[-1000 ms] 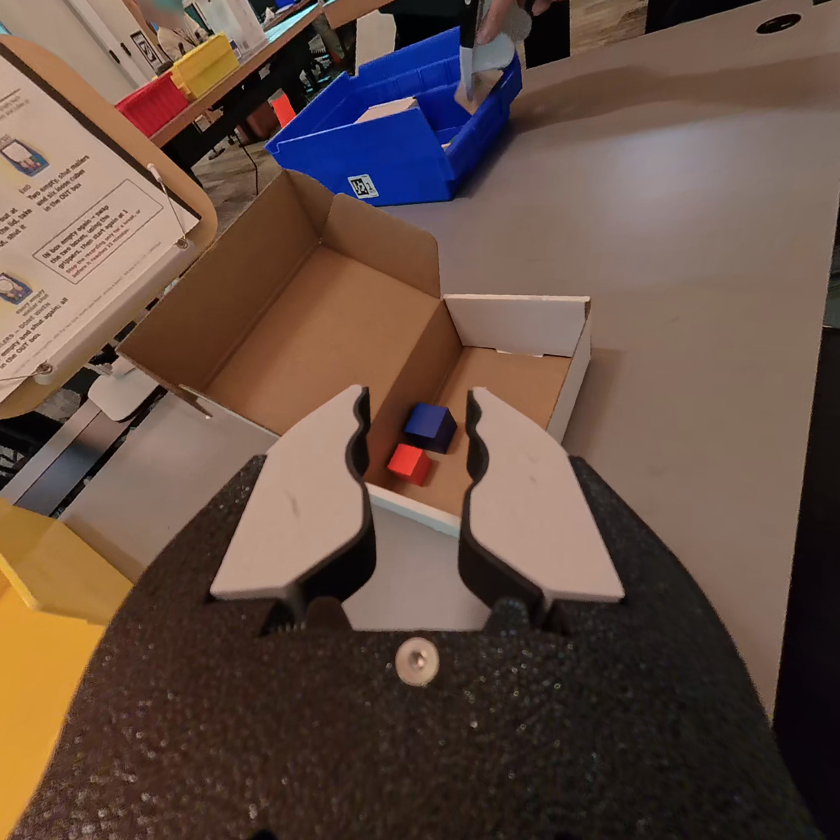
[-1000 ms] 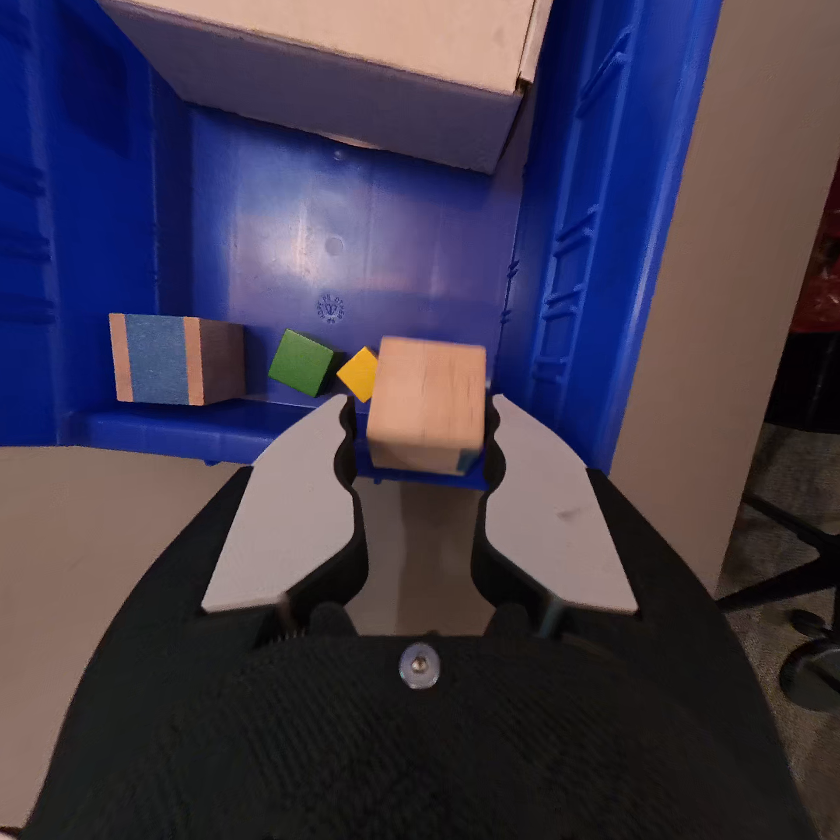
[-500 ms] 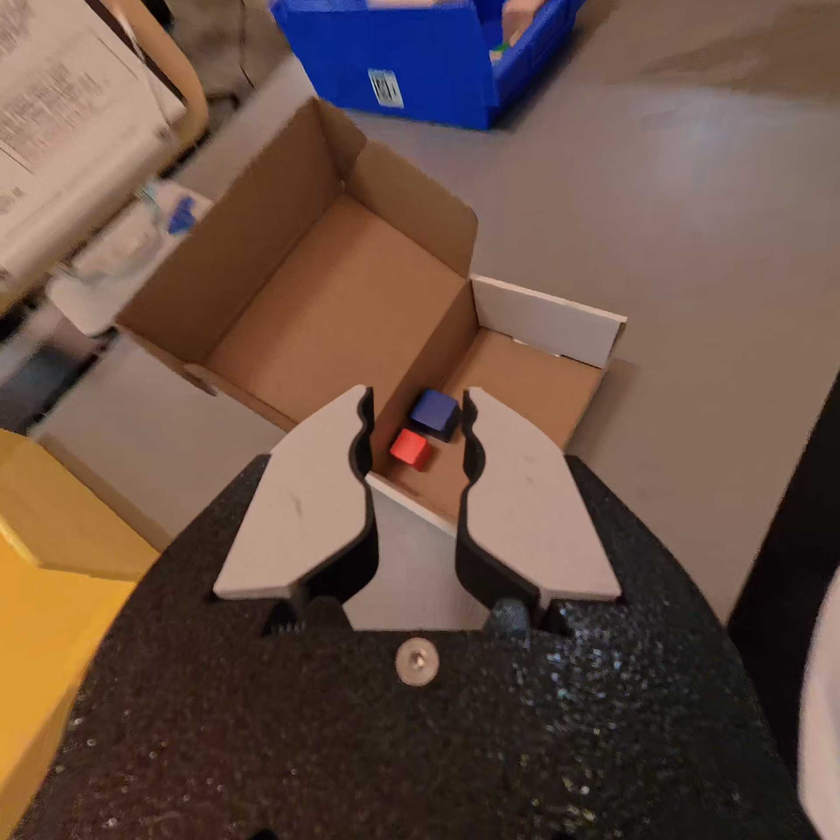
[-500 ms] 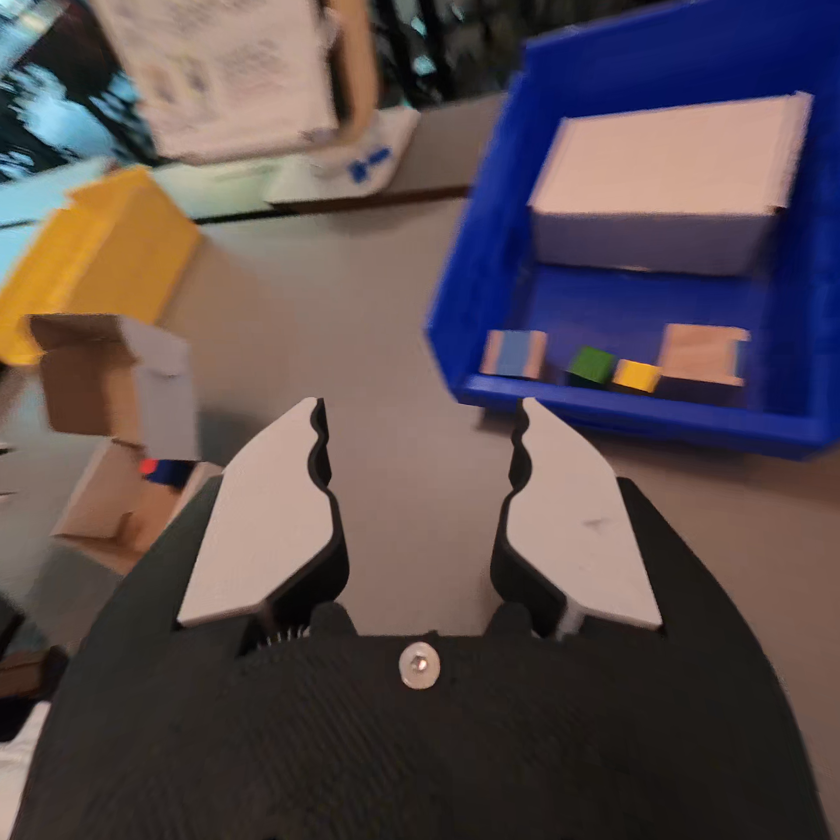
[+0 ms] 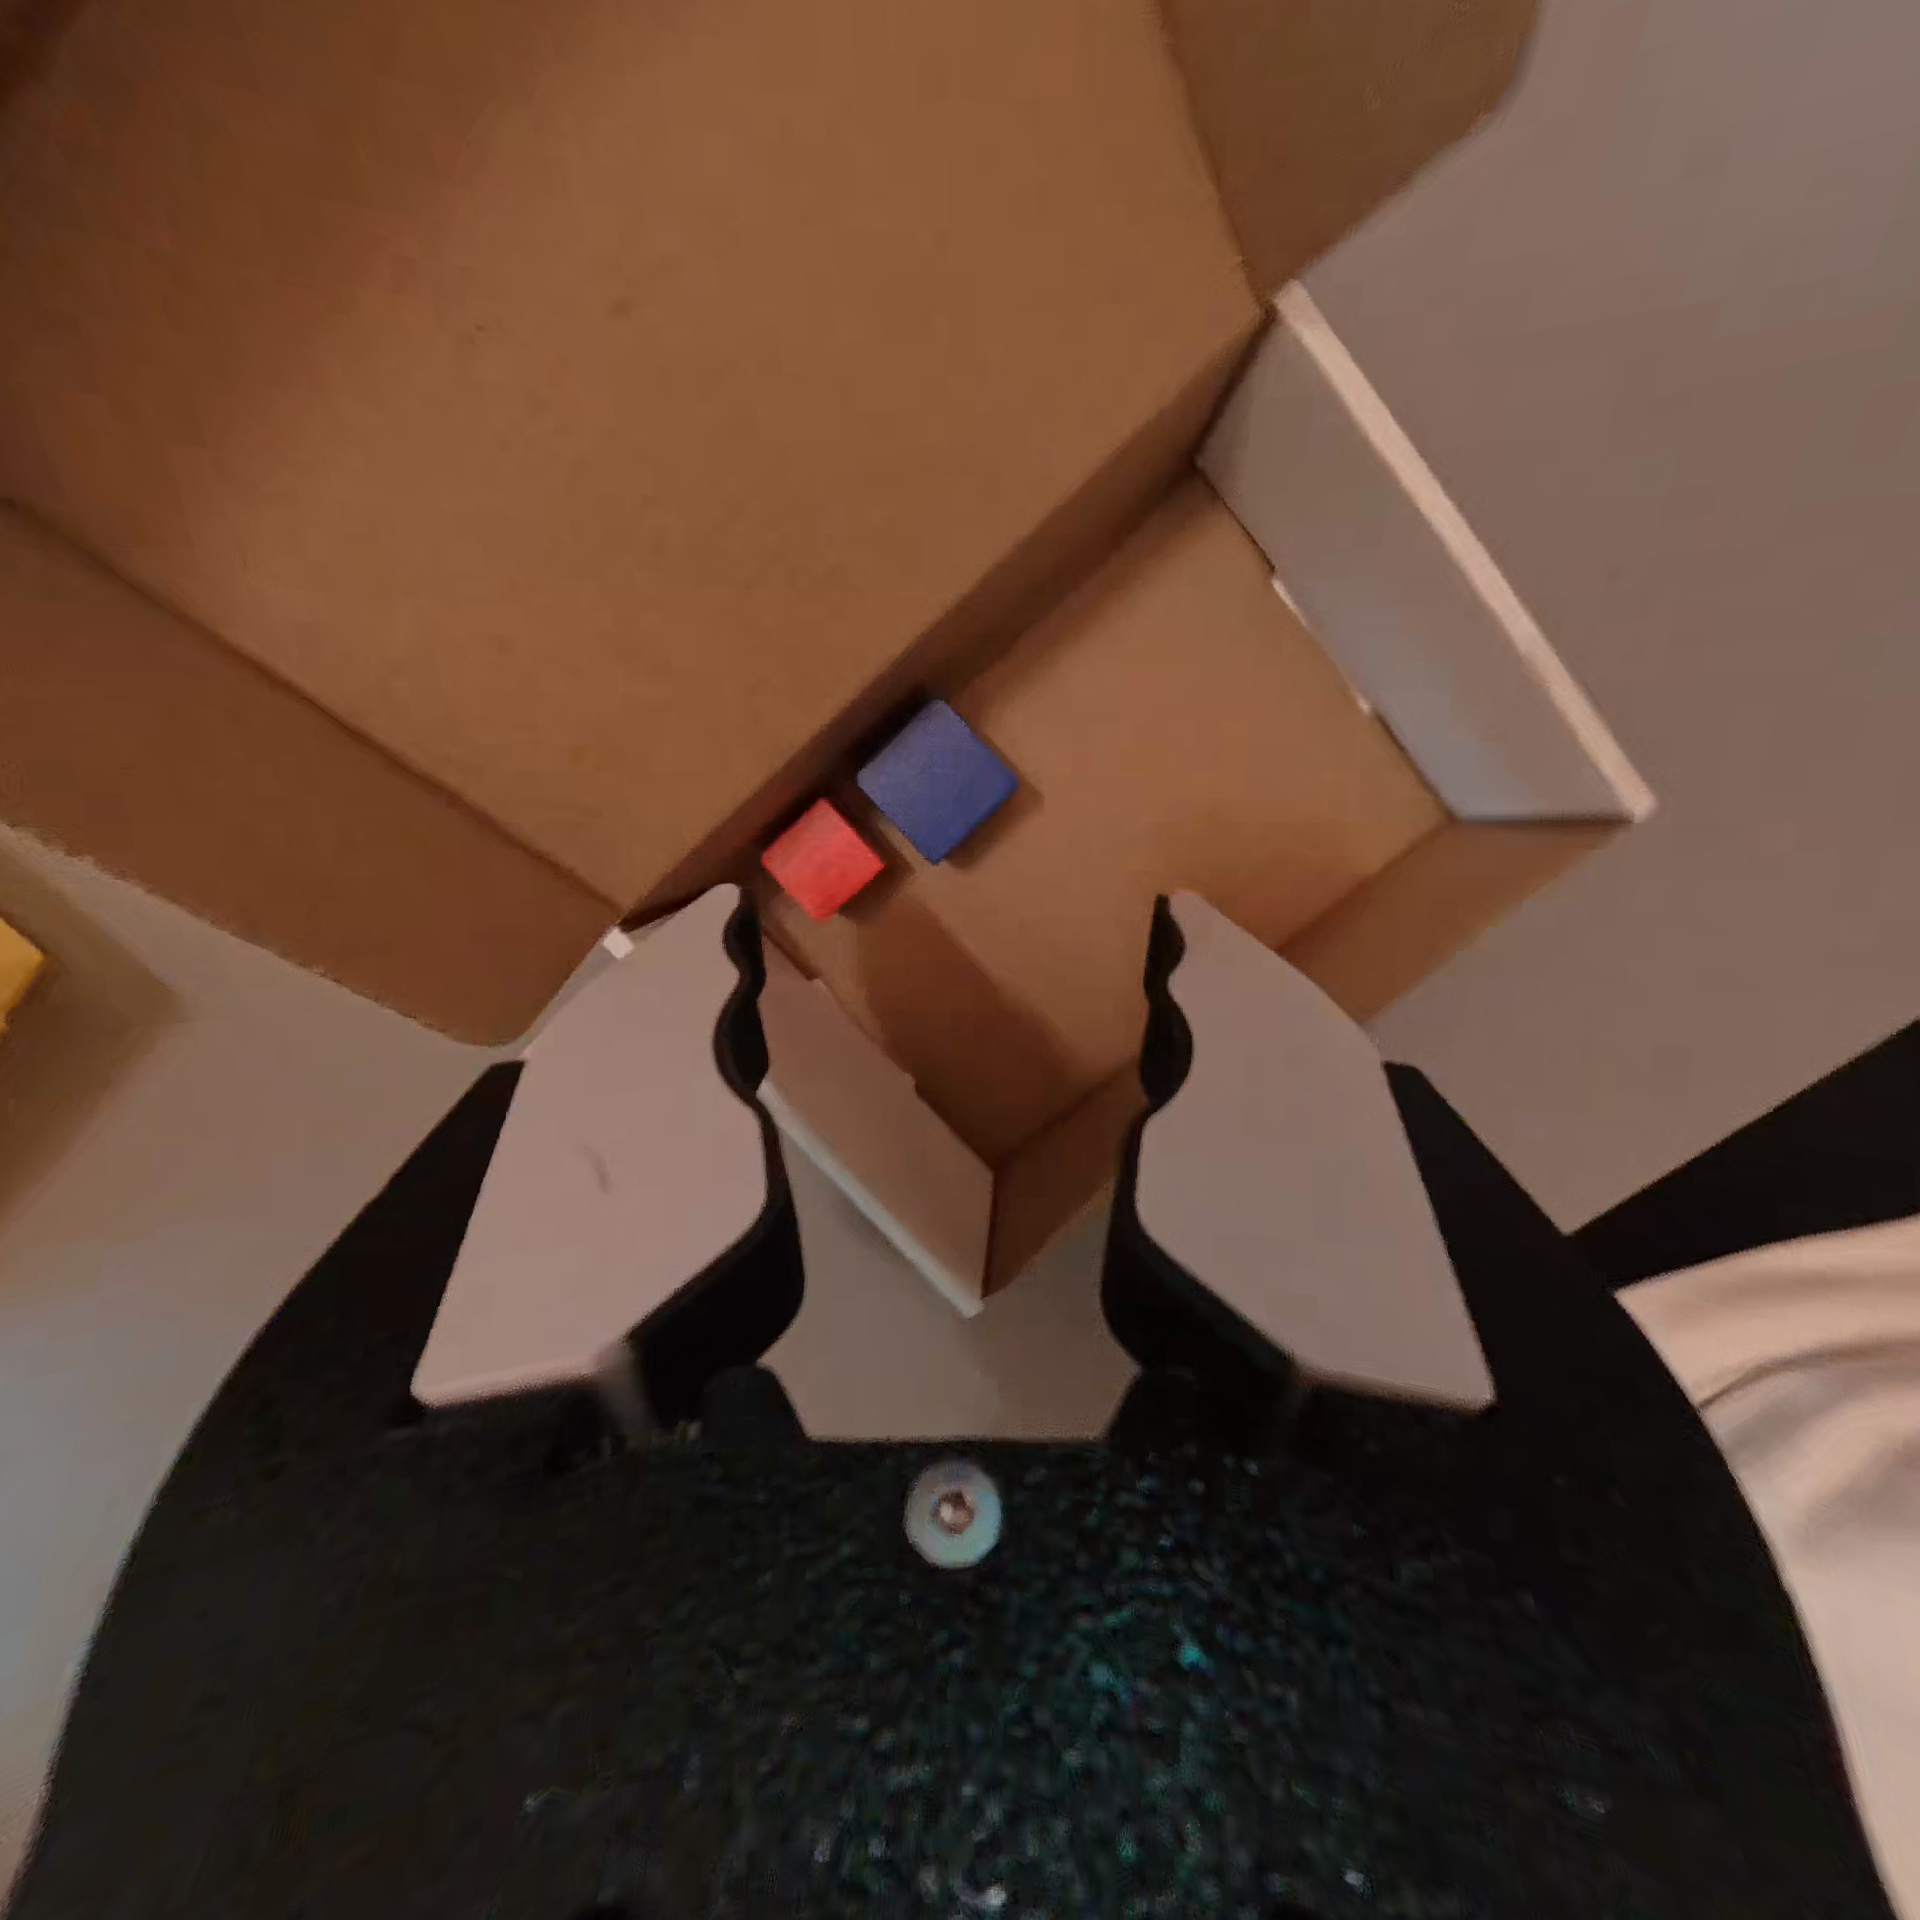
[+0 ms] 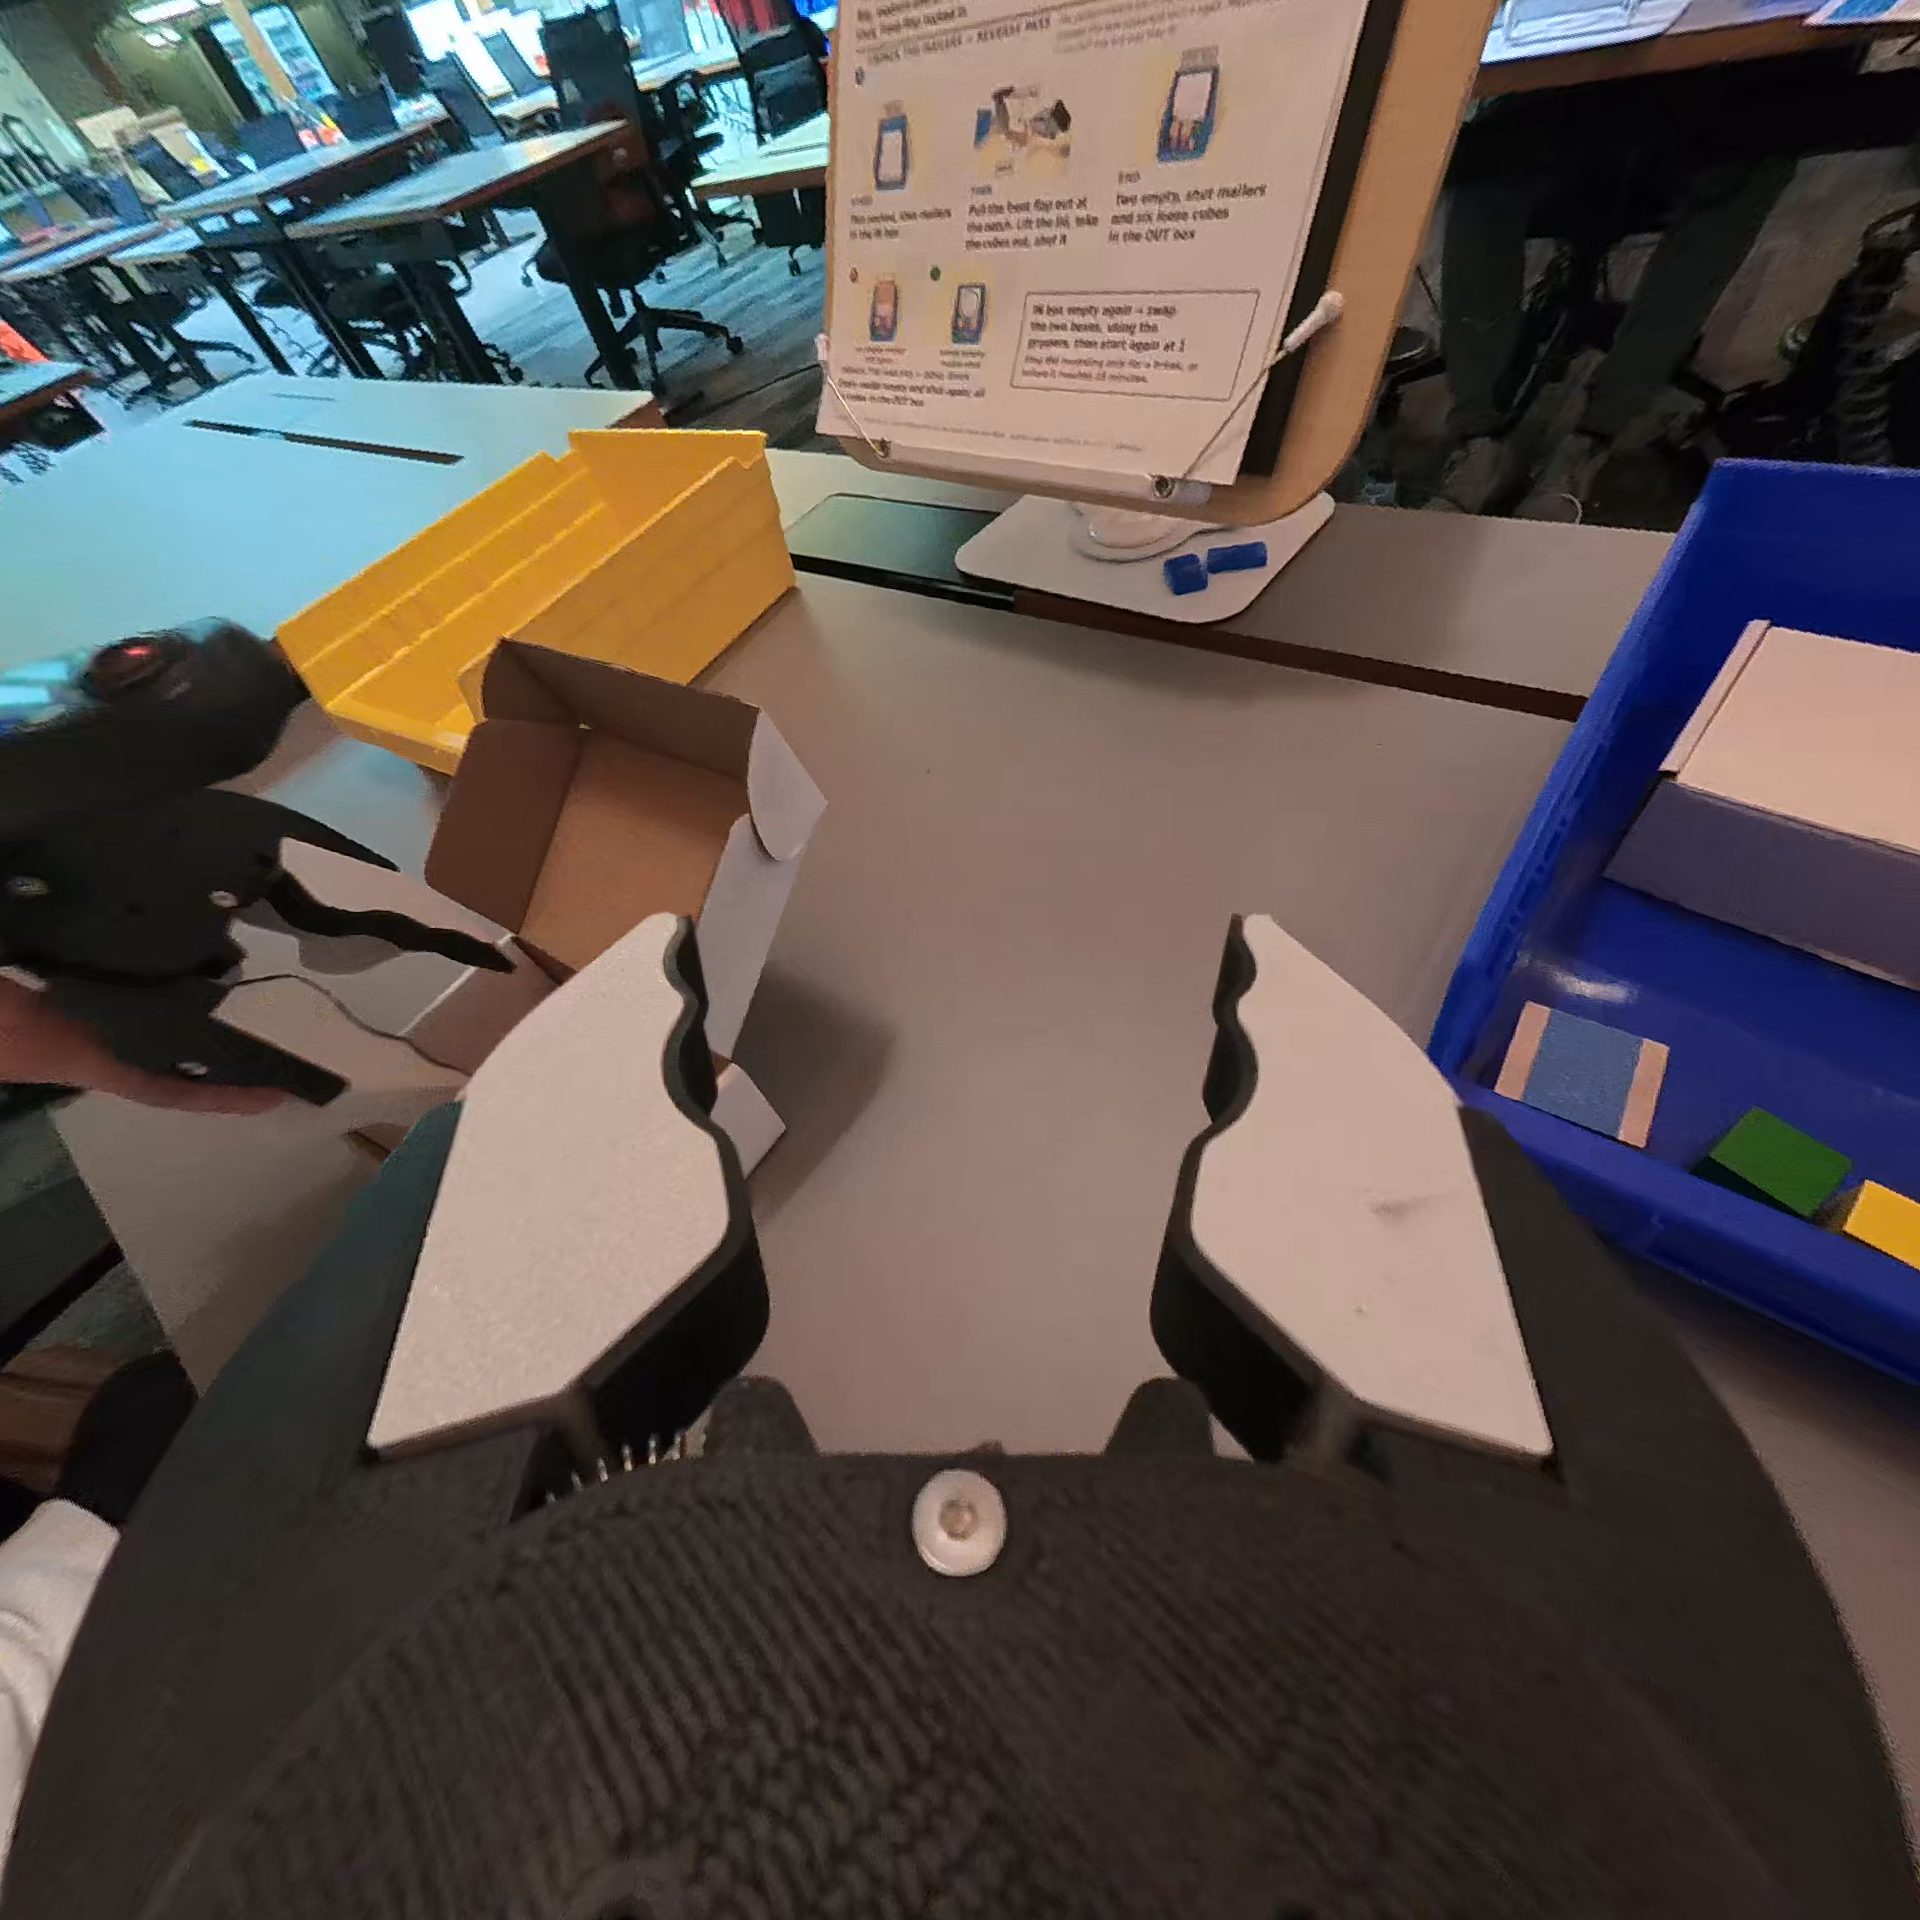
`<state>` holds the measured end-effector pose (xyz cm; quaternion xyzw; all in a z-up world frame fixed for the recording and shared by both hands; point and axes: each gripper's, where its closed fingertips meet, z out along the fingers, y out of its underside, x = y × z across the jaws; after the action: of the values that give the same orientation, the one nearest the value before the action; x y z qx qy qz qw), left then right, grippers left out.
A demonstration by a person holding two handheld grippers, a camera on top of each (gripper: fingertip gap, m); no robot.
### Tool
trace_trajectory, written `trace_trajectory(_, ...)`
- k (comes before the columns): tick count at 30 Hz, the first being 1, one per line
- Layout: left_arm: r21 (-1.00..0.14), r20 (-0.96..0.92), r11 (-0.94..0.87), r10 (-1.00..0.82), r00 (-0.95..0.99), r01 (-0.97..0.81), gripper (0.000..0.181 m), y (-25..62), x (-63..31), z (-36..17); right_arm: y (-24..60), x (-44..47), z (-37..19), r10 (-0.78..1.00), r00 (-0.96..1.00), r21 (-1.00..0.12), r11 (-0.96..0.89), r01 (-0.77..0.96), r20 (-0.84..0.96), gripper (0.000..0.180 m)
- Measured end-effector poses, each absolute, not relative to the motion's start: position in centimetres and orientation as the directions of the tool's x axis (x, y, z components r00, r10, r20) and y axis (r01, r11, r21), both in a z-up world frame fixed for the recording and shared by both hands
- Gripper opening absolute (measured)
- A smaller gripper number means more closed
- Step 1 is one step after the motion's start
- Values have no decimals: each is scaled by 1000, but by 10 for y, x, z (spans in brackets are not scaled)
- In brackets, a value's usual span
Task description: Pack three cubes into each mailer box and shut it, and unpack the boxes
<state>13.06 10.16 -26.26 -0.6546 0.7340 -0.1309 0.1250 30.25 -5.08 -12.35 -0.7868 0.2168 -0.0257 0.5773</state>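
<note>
Mailer box (image 5: 1195,831) lay open on the table (image 6: 1039,831) with a red cube (image 5: 821,858) and blue cube (image 5: 935,779) inside; unpacking looked part done, two left. Left gripper (image 5: 951,914) hovered over them, jaws apart, holding nothing. Right gripper (image 6: 961,935) gaped wide, empty, beside the blue bin (image 6: 1558,904)

Grey table (image 6: 1039,831) bears mailer box (image 6: 613,821), two bins.
</note>
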Motion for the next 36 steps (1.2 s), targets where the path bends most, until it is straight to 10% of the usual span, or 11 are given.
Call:
trace_trajectory(1, -366, 3, 46, -999, -51, -930, 70, 103, 134, -264, -51, 302, -122, -365, 906, -921, -233, -313, -215, 94)
trace_trajectory(18, -225, 181, -425, -902, 391, -877, 47, 89, 146, -284, -47, 291, -122, -320, 918, -920, -234, -315, -233, 97)
trace_trajectory(36, -147, 49, -447, -894, 445, -882, 34, 97, 149, -312, -50, 293, -125, -311, 916, -915, -231, -330, -252, 98)
